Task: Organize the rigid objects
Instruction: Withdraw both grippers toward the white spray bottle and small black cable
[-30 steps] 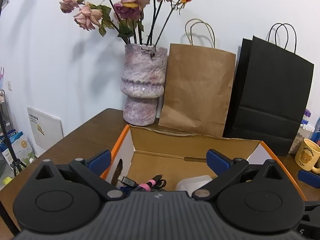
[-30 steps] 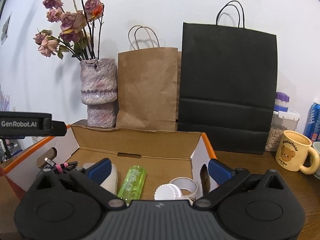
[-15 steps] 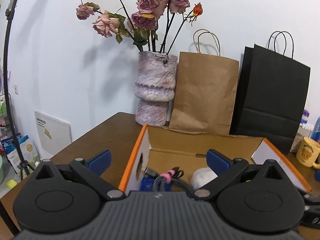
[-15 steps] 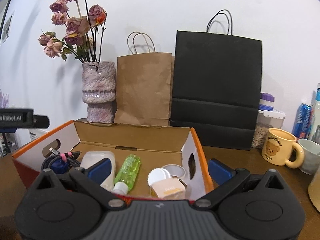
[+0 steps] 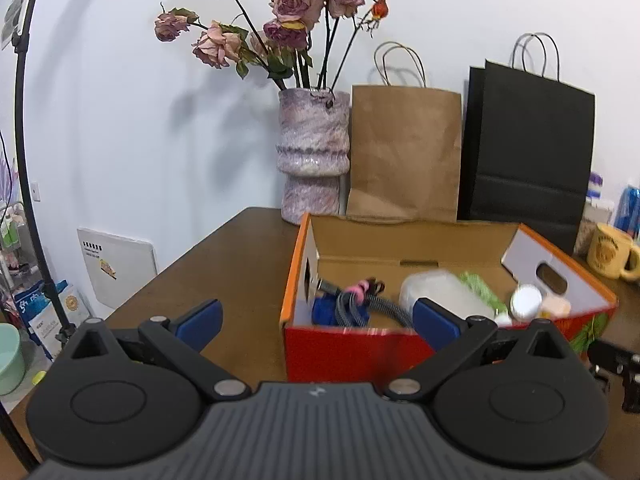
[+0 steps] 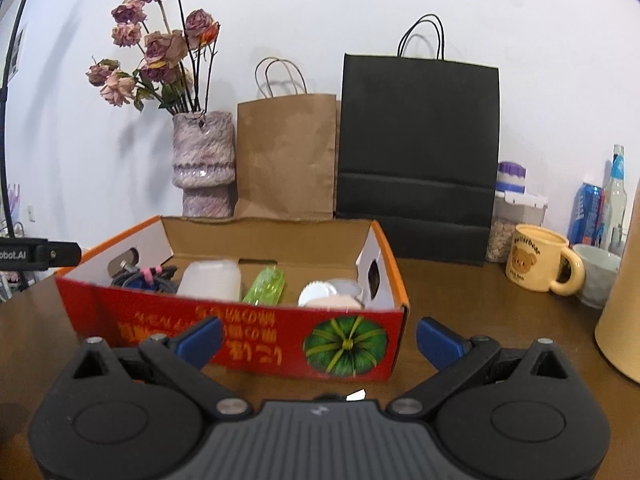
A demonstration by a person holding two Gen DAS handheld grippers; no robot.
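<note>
Now that I have pulled both hands back from the box [image 6: 240, 336], my left fingers [image 5: 316, 322] and right fingers [image 6: 320, 338] gape empty; the sorting looks finished.

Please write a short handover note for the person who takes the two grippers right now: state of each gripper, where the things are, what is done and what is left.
Left gripper: open, empty, in front of the box's left corner.
Right gripper: open, empty, in front of the box's red front wall.
The cardboard box stands on the brown table, lid open.
Inside, left to right: bundled cable, white container, green bottle, white round lid with a pale item in front of it.
Done: these items are in the box.
Left: probably nothing loose to pack; the yellow mug and white bowl stand outside on the right. Closing the box may remain.
</note>
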